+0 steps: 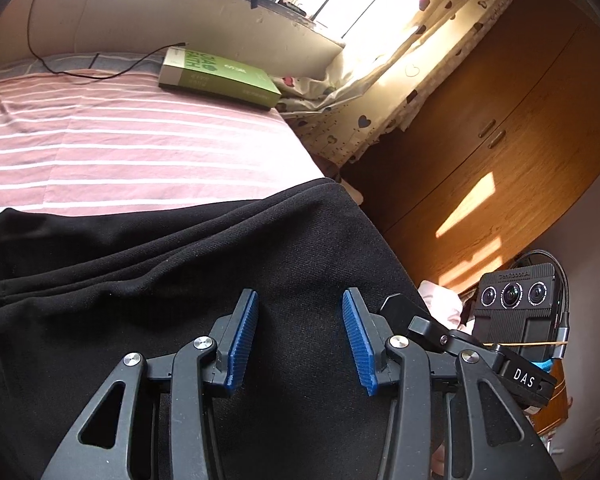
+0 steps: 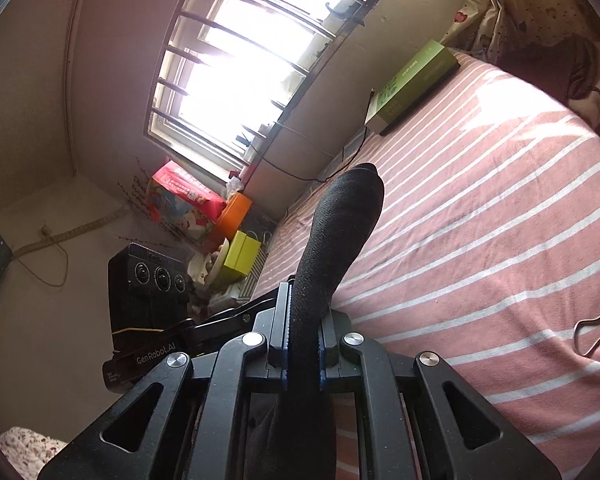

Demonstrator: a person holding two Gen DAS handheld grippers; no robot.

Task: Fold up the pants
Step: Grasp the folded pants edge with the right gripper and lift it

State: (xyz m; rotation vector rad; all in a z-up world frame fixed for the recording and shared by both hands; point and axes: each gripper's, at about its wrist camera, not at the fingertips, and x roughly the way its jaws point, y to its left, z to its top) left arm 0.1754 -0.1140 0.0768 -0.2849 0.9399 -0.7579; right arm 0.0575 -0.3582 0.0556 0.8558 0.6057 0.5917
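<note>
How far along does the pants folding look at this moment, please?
Early. The black pants lie bunched on the striped bed, with no neat fold visible. The right gripper is shut on a fold of fabric; the left gripper is open above the cloth. Folding and flattening remain.

Left gripper (image 1: 300, 340): black linkage arms with triangular cut-outs, silver round screws at the pivots, ribbed blue pads (image 1: 244, 344) on the inner finger faces. Right gripper (image 2: 304, 332): same black frame and silver screws, blue pad edges just visible. Beside it sat a black three-lens camera block (image 2: 152, 280), marked "GenRobot.AI".
</note>
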